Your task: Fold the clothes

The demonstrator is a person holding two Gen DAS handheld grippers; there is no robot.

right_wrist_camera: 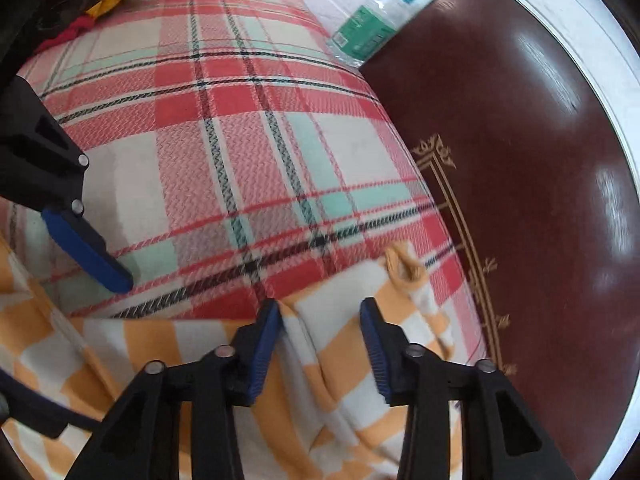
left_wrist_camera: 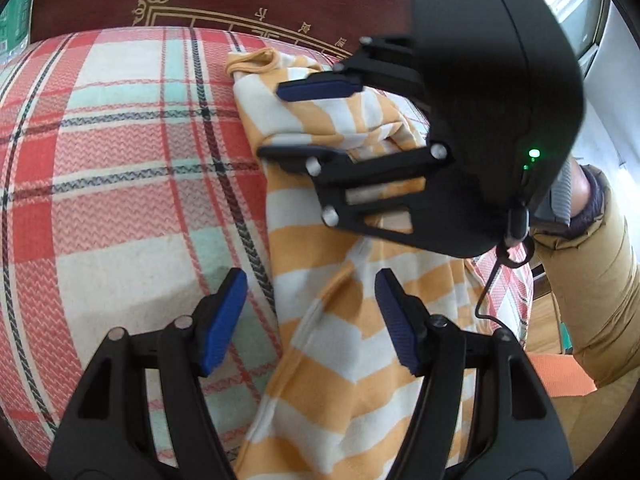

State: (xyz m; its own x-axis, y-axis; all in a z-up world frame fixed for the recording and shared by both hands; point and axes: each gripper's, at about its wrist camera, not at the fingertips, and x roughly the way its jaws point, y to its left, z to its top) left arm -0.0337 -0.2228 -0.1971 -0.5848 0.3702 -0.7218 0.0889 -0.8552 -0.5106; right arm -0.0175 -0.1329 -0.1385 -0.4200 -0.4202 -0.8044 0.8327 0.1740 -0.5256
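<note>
An orange-and-white striped garment lies in a long bunched strip on the plaid blanket, with its orange collar at the far end. My left gripper stands open just above its near part, one pad over the blanket and the other over the cloth. Farther up the strip, my right gripper lies turned on its side, jaws apart, with a fold of the garment between them. In the right wrist view the right gripper straddles a ridge of the garment. One blue left finger shows at the left.
A red, white and mint plaid blanket covers the bed. A dark wooden headboard with gold trim borders it past the collar. A green-label water bottle lies beside the headboard. Other clothes sit far off. A tan sleeve holds the right gripper.
</note>
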